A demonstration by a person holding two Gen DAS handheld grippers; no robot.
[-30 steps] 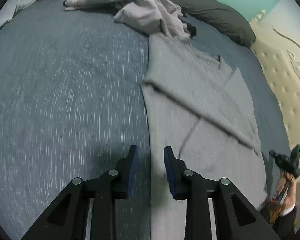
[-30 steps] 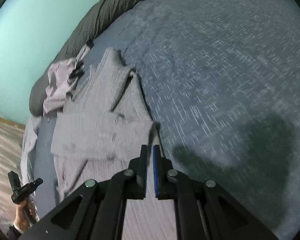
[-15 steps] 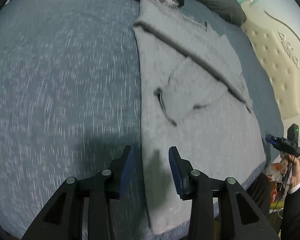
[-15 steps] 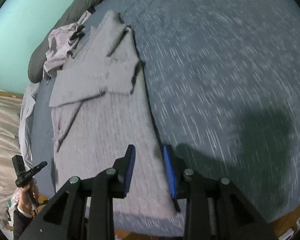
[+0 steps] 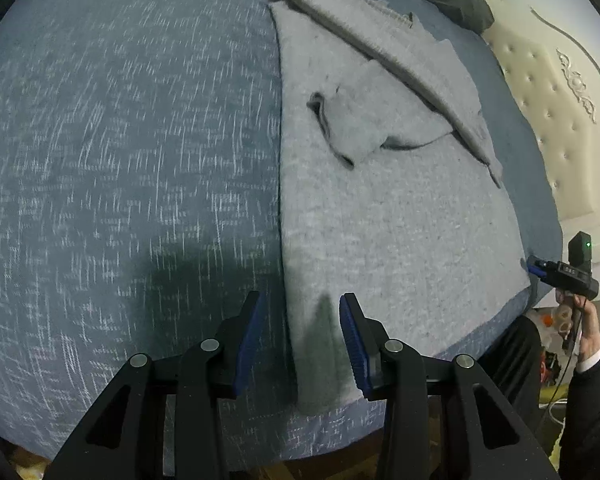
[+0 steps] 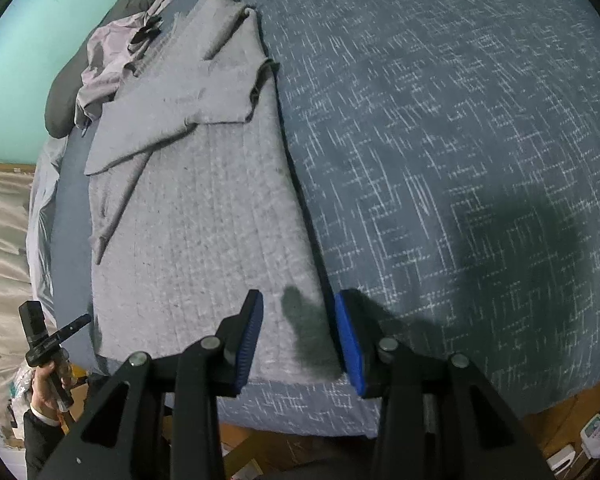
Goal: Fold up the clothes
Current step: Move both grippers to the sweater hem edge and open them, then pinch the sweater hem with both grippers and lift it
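Observation:
A grey knit sweater (image 5: 400,220) (image 6: 204,220) lies flat on the blue bedspread (image 5: 120,140) (image 6: 440,120), both sleeves folded across its chest. My left gripper (image 5: 301,300) hovers open over the hem's left corner, the sweater's side edge running between its jaws, and the pads are not touching it. My right gripper (image 6: 298,298) hangs over the opposite hem corner. Its jaws are opening, with the sweater's edge below them and nothing pressed. Each gripper also appears small in the other's view: the right gripper (image 5: 564,268) and the left gripper (image 6: 48,336), each held by a hand.
A crumpled lilac garment (image 6: 104,60) and a dark pillow (image 6: 60,108) lie at the far end of the bed. A cream tufted headboard (image 5: 548,92) stands on the right of the left view. The bed's near edge and wooden floor (image 6: 572,408) are just below the grippers.
Both grippers have drawn back from the sweater's middle to its hem at the bed's near edge. The right jaws went from shut to apart, and the left jaws widened slightly.

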